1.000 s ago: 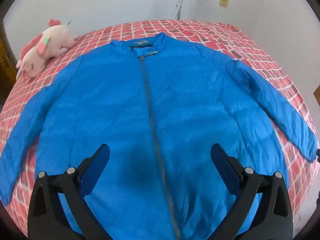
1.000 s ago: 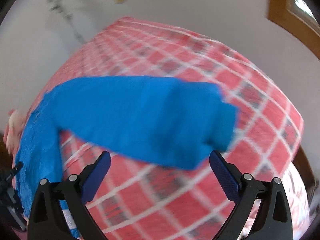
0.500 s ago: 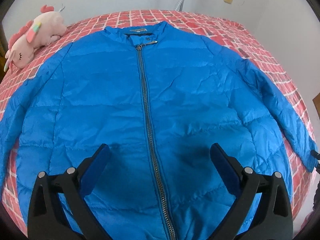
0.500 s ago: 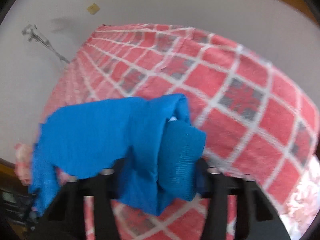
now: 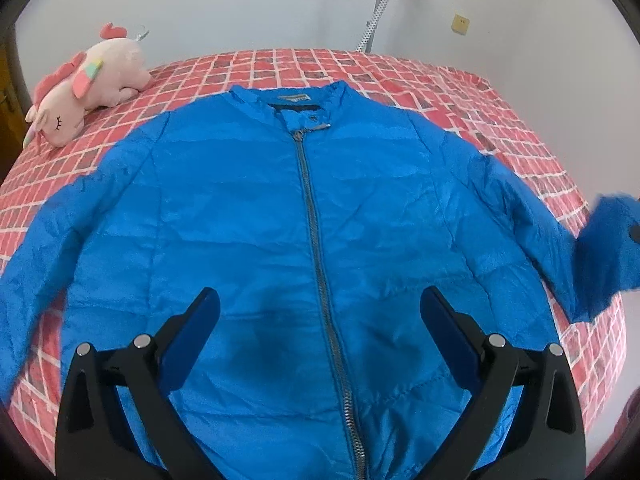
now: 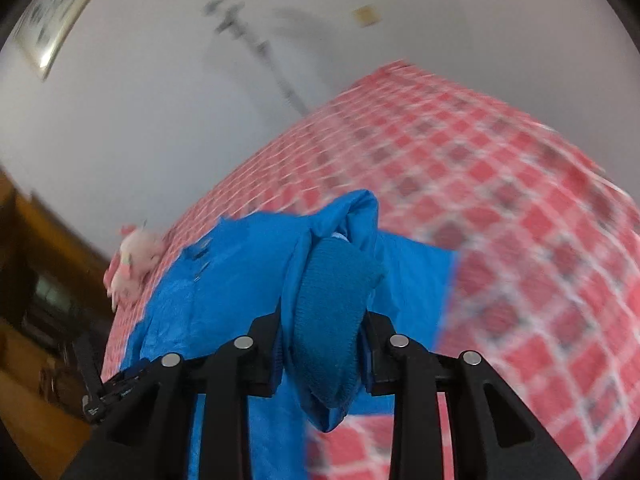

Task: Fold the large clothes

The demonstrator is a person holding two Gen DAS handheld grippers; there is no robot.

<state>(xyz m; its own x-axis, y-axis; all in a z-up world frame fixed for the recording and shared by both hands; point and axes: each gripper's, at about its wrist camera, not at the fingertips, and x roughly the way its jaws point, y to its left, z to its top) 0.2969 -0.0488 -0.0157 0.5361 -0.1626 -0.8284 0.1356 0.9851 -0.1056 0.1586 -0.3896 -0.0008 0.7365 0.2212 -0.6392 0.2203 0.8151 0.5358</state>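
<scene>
Two grippers are working a blue jacket (image 5: pixel 248 208) on my bed (image 5: pixel 500 128). My right gripper (image 6: pixel 322 350), jaws just closing, is pinching its cuff (image 6: pixel 332 300). My left gripper (image 5: pixel 320 328) is hovering spread.

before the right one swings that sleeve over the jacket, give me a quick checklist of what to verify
1. Right hand-held gripper has the cuff: ok, its jaws have just been closing and the knit cuff is pinched between them.
2. Sleeve end is lifted off the bed: ok, it hangs raised at the right edge of the left wrist view.
3. Jacket lies flat, zipped, front up: ok.
4. Left hand-held gripper is free: ok, open above the hem, holding nothing.
5. Plush toy is out of the way: ok, beside the far shoulder, off the jacket.
6. Grip is firm enough for the swing: cannot tell.
</scene>
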